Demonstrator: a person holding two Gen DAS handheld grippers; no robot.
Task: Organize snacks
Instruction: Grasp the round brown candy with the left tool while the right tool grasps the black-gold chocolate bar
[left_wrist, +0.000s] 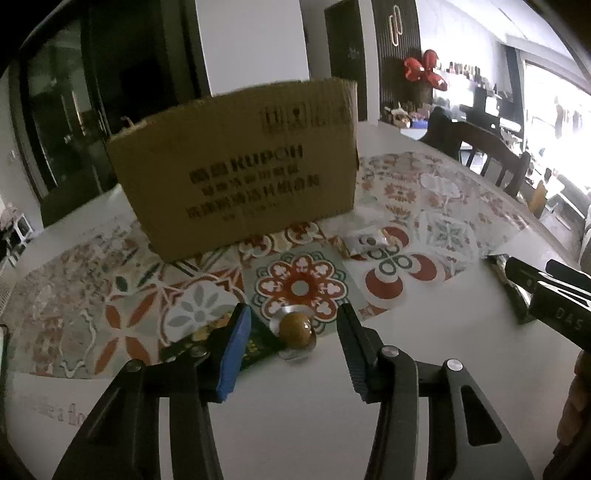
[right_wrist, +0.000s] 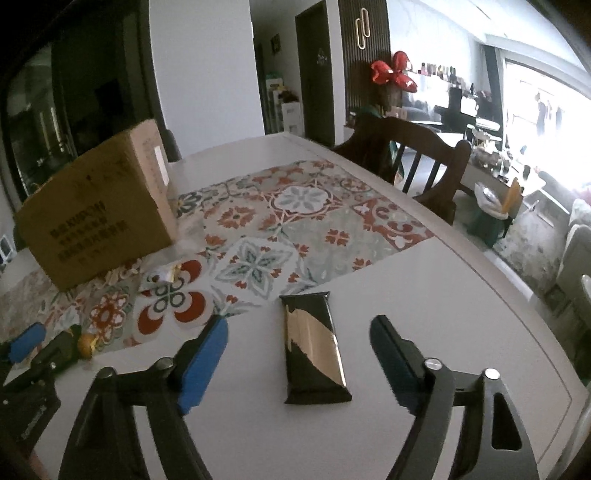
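A brown cardboard box (left_wrist: 240, 162) stands on the patterned mat; it also shows at the left in the right wrist view (right_wrist: 99, 210). My left gripper (left_wrist: 293, 325) is open around a round gold-wrapped candy (left_wrist: 295, 329) lying on the table, with a dark green packet (left_wrist: 255, 349) under its left finger. A small white and gold snack (left_wrist: 365, 242) lies further on the mat. My right gripper (right_wrist: 299, 332) is open around a black and gold snack bar (right_wrist: 312, 356) lying flat on the white table. The right gripper also shows at the right edge of the left wrist view (left_wrist: 546, 291).
A patterned mat (right_wrist: 295, 221) covers the middle of the white table (right_wrist: 443, 295). A dark wooden chair (right_wrist: 413, 155) stands at the far table edge. The table edge curves close on the right.
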